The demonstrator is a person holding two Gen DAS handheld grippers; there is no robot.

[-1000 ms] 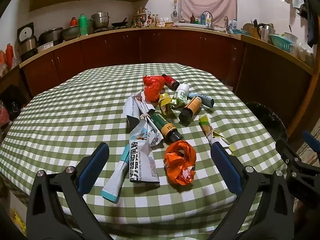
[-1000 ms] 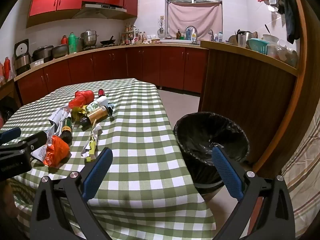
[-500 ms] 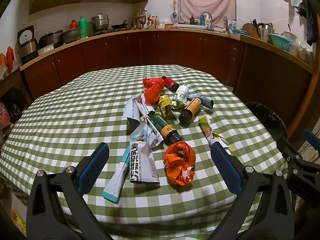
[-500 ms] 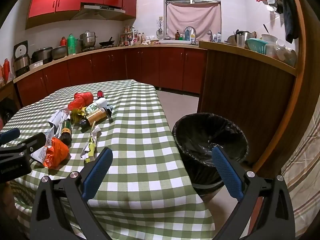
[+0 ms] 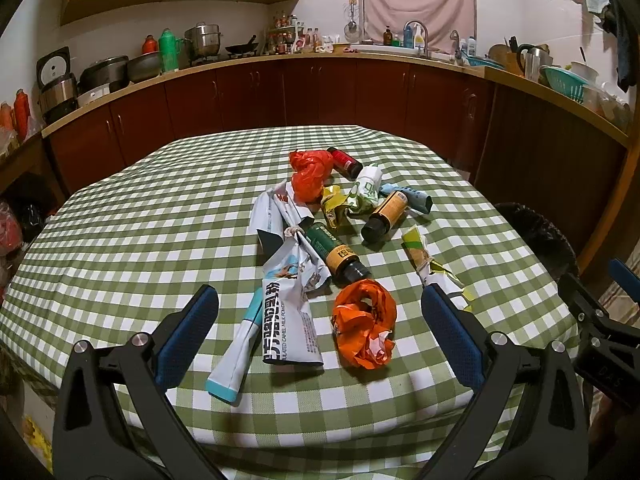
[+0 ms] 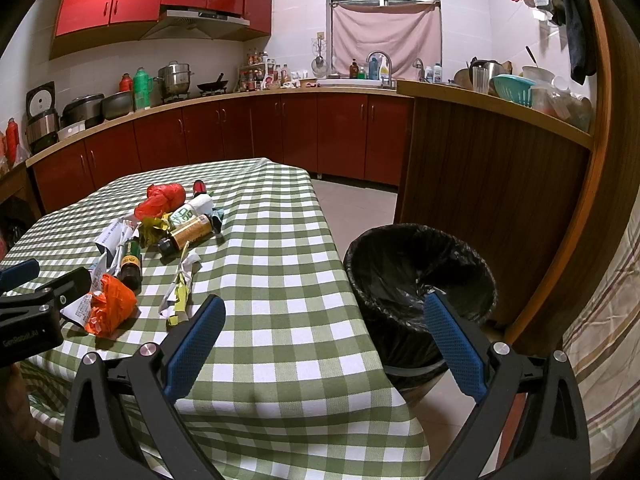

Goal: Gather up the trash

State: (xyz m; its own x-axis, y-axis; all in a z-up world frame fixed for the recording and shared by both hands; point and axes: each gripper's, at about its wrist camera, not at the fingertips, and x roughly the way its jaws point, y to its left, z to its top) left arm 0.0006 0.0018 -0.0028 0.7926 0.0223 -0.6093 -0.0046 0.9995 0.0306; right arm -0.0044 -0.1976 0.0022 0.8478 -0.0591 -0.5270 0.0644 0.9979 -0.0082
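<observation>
Trash lies in a pile on the green checked table (image 5: 120,248): a crumpled orange wrapper (image 5: 365,322), a white printed packet (image 5: 290,312), a blue-capped tube (image 5: 236,354), a dark green bottle (image 5: 334,250), a brown bottle (image 5: 386,216), a red plastic bag (image 5: 310,174) and a knotted yellow-white wrapper (image 5: 430,266). My left gripper (image 5: 320,318) is open and empty, low over the near table edge, its fingers either side of the packet and orange wrapper. My right gripper (image 6: 324,330) is open and empty above the table's right edge, beside the black-lined bin (image 6: 420,280).
The bin stands on the floor right of the table and shows at the right in the left wrist view (image 5: 536,236). Kitchen counters with dark red cabinets (image 6: 312,136) run behind. A wooden counter side (image 6: 492,184) stands just behind the bin.
Both grippers have risen and tilted slightly, so the table and bin sit lower in view. Nothing on the table has moved. Both grippers stay open.
</observation>
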